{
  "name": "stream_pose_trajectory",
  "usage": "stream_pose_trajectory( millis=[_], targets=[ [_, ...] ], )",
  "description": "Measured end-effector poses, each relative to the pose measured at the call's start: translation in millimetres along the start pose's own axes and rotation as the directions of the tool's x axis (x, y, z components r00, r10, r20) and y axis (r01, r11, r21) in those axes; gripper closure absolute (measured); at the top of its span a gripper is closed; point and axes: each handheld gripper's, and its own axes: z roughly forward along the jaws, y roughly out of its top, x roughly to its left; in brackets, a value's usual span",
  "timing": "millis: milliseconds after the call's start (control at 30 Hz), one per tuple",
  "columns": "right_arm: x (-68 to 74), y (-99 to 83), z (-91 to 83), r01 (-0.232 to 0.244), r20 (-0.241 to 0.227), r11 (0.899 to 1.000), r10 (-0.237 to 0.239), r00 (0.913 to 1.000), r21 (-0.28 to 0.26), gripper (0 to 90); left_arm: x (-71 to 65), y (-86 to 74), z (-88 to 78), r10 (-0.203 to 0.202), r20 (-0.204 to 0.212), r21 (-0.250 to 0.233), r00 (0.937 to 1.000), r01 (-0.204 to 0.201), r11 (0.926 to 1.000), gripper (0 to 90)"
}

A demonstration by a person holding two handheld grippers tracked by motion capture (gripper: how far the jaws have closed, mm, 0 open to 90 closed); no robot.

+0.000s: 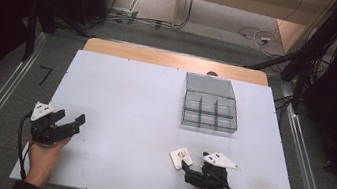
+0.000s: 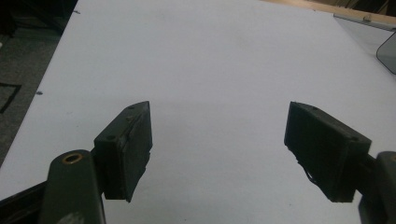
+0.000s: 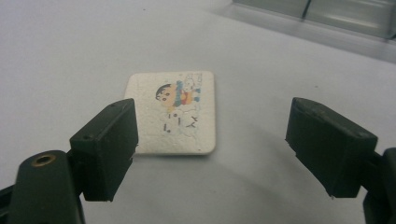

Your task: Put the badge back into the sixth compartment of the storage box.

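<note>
- One small card (image 3: pixel 176 112) lies flat on the white counter (image 1: pixel 130 99), just ahead of the right claw (image 3: pixel 212 140).
- It looks thin, light and a bit soft, so a hold at its edges seems best.
- Right claw is spread wide, holding nothing.
- Left claw (image 2: pixel 219 140) is spread too, well apart from the card.
- Clear box (image 1: pixel 209 103) sits farther back.

White table (image 1: pixel 130 99) — bearing a clear compartment box (image 1: pixel 209 109) and small picture card (image 1: pixel 181 156).
</note>
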Motion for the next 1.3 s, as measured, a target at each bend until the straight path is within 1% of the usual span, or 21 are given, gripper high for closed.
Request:
stream_pose_trajectory(
  millis=[67, 100, 133, 200, 233, 300, 400, 467, 567, 600, 767, 933, 1033, 1300],
  targets=[
    [4.7, 0.6, 1.5, 0.014, -0.002, 1.000, -0.014, 0.9999, 0.006, 15.4, -0.3, 0.1, -0.4, 0.002, -0.001, -0.001, 1.0000, -0.002, 1.0000, 23.6],
    [9.4, 1.1, 3.2, 0.035, -0.002, 0.999, -0.035, 0.9994, 0.010, 15.5, -0.3, 0.1, -0.4, 0.002, -0.001, -0.001, 1.0000, -0.002, 1.0000, 23.5],
    [9.4, 1.1, 3.2, 0.035, -0.002, 0.999, -0.035, 0.9994, 0.010, 15.5, -0.4, 0.1, -0.3, 0.001, -0.001, -0.001, 1.0000, -0.001, 1.0000, 23.5],
    [15.2, 1.9, 5.3, 0.048, 0.004, 0.999, -0.048, 0.9988, 0.016, 16.8, -0.5, 0.2, -0.2, 0.002, -0.001, -0.001, 1.0000, -0.002, 1.0000, 23.6],
    [15.2, 1.9, 5.3, 0.048, 0.004, 0.999, -0.048, 0.9988, 0.016, 16.8, -0.4, 0.3, -0.1, 0.001, 0.000, -0.001, 1.0000, -0.001, 1.0000, 23.6],
    [17.8, 2.4, 7.0, 0.054, 0.015, 0.998, -0.055, 0.9984, 0.028, 17.7, -0.4, 0.5, -0.1, 0.001, -0.001, -0.002, 1.0000, -0.001, 1.0000, 23.5],
    [20.7, 2.6, 8.3, 0.053, 0.015, 0.998, -0.053, 0.9985, 0.038, 18.5, -0.3, 0.5, 0.0, 0.001, -0.001, -0.002, 1.0000, -0.001, 1.0000, 23.5],
    [24.7, 2.3, 9.5, 0.067, 0.024, 0.997, -0.068, 0.9974, 0.047, 19.2, -0.3, 0.5, -0.2, 0.000, -0.001, -0.004, 1.0000, 0.000, 1.0000, 23.5],
    [26.9, 2.4, 10.4, 0.070, 0.029, 0.996, -0.072, 0.9970, 0.059, 19.8, -0.4, 0.7, -0.9, 0.000, 0.001, -0.007, 1.0000, 0.000, 1.0000, 23.5],
    [27.9, 2.6, 11.9, 0.084, 0.030, 0.994, -0.086, 0.9958, 0.071, 20.7, -0.4, 0.7, -0.9, 0.000, 0.000, -0.008, 1.0000, 0.000, 1.0000, 23.5],
    [27.7, 3.1, 12.8, 0.080, 0.024, 0.993, -0.083, 0.9963, 0.082, 22.3, -0.5, 0.4, 0.1, 0.004, -0.002, -0.003, 1.0000, -0.004, 1.0000, 23.6],
    [26.2, 2.8, 11.8, 0.061, 0.031, 0.995, -0.064, 0.9975, 0.077, 30.3, -1.2, 0.4, 0.2, 0.008, -0.002, 0.002, 1.0000, -0.008, 1.0000, 23.6],
    [27.5, 2.5, 11.7, 0.066, 0.041, 0.995, -0.070, 0.9968, 0.077, 30.8, -0.9, 0.2, 0.5, 0.004, -0.003, 0.000, 1.0000, -0.004, 1.0000, 23.6],
    [26.8, 2.9, 10.9, 0.072, 0.036, 0.995, -0.075, 0.9966, 0.072, 31.1, 0.3, 0.6, -1.4, -0.002, 0.000, -0.008, 1.0000, 0.002, 1.0000, 23.6]
  ],
)
